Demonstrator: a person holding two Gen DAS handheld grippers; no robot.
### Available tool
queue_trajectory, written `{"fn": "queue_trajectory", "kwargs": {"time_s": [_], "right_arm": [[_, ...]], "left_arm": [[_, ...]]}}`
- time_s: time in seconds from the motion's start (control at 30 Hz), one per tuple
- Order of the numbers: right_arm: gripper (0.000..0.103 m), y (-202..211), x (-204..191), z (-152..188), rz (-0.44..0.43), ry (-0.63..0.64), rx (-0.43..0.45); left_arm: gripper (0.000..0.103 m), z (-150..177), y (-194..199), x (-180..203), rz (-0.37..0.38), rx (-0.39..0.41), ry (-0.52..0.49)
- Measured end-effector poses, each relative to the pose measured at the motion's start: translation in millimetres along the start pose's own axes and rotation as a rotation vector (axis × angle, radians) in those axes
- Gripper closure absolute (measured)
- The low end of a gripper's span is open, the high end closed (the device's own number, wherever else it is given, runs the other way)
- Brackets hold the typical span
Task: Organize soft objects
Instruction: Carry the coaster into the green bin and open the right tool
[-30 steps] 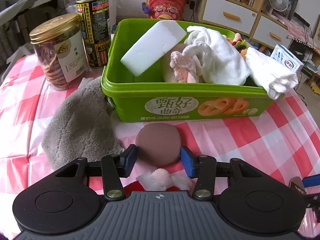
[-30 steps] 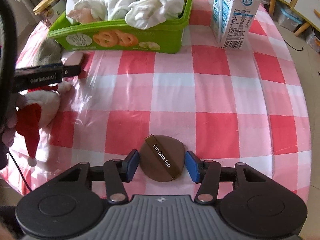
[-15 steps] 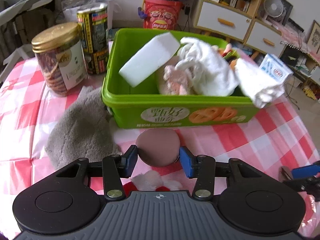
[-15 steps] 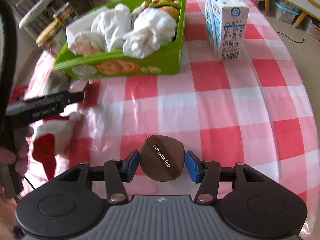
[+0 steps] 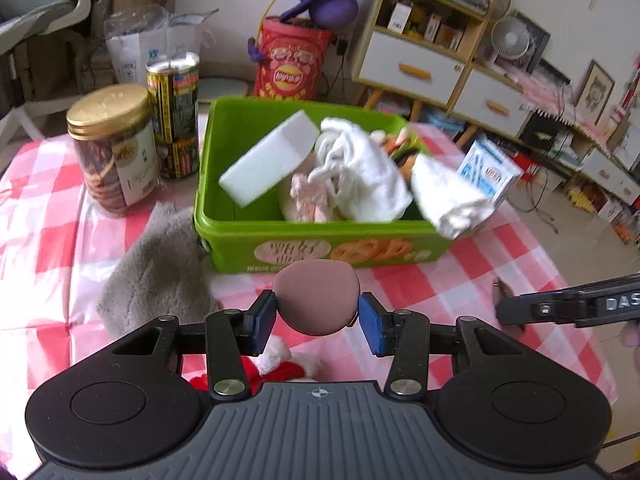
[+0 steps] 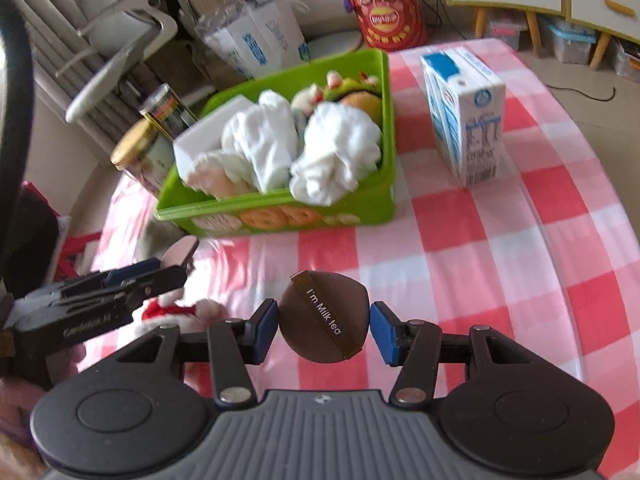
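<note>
Since both puffs ride only pinched at edges, watch it: left gripper clamps pink puff, right gripper clamps brown puff, both short of green bin. You tilt, they pop out; bin's heaped, could roll off.

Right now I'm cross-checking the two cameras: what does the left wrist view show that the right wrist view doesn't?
Only the left wrist view shows the grey fluffy cloth beside the green plastic tub and the pinkish round puff face-on. Only the right shows the brown round puff with its "I'm Milk tea" band. Both share the tub, gold-lidded jar and blue-white milk carton.
</note>
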State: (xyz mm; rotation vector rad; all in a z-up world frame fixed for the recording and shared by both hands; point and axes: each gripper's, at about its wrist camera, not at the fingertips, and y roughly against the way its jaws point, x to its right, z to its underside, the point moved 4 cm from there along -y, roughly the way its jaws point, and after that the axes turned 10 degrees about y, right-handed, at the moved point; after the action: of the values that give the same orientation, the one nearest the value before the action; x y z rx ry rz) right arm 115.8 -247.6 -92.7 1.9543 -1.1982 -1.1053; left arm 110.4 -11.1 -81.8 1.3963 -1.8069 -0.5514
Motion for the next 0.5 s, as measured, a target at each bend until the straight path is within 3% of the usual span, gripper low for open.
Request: {"fn": "queue_trajectory", "kwargs": {"time_s": [0.27,0.5], "right_arm": [[0.069,1,-7,-14,-0.031,-0.068,0.09],[0.069,1,-23,-33,-0.077,-0.114,0.196]], "left_arm": [[0.057,-19,9,-3,0.012,0.037,0.066],[0.057,-44,-2,-9,0.0,-0.02,0.113]]}}
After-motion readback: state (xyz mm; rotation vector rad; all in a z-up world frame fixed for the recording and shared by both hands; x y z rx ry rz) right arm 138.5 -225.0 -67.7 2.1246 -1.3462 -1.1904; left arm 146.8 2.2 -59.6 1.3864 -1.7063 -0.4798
